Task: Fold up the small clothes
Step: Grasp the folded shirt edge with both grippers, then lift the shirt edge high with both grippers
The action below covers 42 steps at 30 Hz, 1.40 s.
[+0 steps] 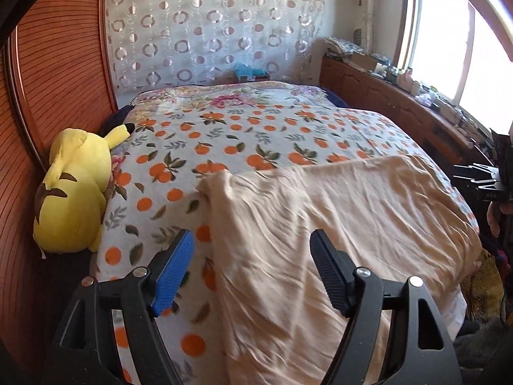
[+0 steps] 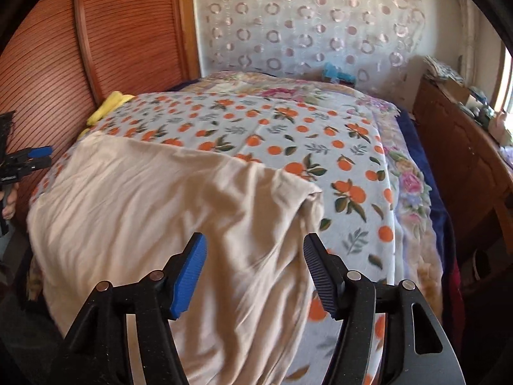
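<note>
Both open, empty | left gripper (image 1: pixel 251 268) over cloth's left edge | right gripper (image 2: pixel 255 269) over its right edge, corner just ahead | cream cloth (image 1: pixel 336 224) spread flat on bedspread (image 1: pixel 256 128), long axis side to side.

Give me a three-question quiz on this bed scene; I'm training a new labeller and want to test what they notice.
1. True or false: the left gripper is shut on the cream garment.
2. Which lies under the cream garment? A. bare wood B. orange-print blanket C. blue towel
3. Fill in: the yellow plush toy lies beside the ribbed wooden ____.

Key:
1. False: both the left gripper and the right gripper hover open above the cloth, holding nothing.
2. B
3. headboard
</note>
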Motion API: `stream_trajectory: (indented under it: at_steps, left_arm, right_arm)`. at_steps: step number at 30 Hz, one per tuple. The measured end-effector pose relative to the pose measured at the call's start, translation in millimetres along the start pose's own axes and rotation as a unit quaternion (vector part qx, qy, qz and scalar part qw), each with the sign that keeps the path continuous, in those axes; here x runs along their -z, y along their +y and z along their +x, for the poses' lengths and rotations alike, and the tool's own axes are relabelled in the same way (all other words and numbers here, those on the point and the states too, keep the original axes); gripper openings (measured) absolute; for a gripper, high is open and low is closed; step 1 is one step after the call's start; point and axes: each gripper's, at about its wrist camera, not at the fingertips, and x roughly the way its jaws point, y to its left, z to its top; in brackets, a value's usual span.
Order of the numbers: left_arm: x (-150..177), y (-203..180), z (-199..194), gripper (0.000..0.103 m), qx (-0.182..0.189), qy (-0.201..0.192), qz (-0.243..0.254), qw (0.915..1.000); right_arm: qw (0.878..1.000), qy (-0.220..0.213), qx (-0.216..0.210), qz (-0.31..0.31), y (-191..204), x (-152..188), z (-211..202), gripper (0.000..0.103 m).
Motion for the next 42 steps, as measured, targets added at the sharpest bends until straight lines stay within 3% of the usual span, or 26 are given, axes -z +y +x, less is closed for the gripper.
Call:
stream_trajectory:
  at_steps: [11, 20, 23, 26, 28, 30, 32, 36, 42]
  left_arm:
    - [-21.1, 20.7, 50.8, 0.075, -0.025, 0.022, 0.003, 0.9994]
    - [-25.3, 19.5, 89.9, 0.075, -0.018, 0.065, 0.001, 0.9977]
    - [-25.1, 17.5, 96.6, 0.065, -0.005, 0.076, -0.006, 0.9971]
    - [-26.7, 14.1, 98.6, 0.06, -0.006, 0.072, 0.005, 0.9974]
    - [-28.6, 14.1, 98.4, 0.051, -0.005, 0.072, 0.004, 0.9974]
    - [-30.6, 14.8, 97.6, 0.025, 0.013, 0.074, -0.003, 0.9972]
    - [-30.5, 12.1, 95.8, 0.013, 0.03, 0.075, -0.008, 0.9967]
    - [-28.4, -0.2, 67.4, 0.01, 0.025, 0.037, -0.004, 0.999]
    - [-41.2, -23.2, -27.9, 0.01, 0.038, -0.068, -0.003, 0.997]
  right_arm:
    - [0.999, 0.034, 0.012, 0.041, -17.5, -18.8, 62.5, 0.065]
    - [0.999, 0.028, 0.009, 0.04, -20.0, -21.4, 70.7, 0.065]
    - [0.999, 0.026, 0.011, 0.029, -17.3, -19.1, 71.4, 0.065]
    - [0.999, 0.03, 0.009, 0.025, -17.2, -22.1, 72.7, 0.044]
    - [0.999, 0.032, 0.0, 0.039, -21.8, -24.2, 73.3, 0.021]
    - [0.999, 0.031, -0.011, 0.041, -22.3, -23.3, 72.9, 0.01]
    - [0.999, 0.029, -0.02, 0.037, -19.6, -20.7, 69.6, 0.008]
    - [0.999, -0.004, -0.033, 0.027, -10.0, -14.1, 40.7, 0.007]
    - [0.997, -0.075, -0.012, 0.014, -5.0, -21.7, -44.6, 0.007]
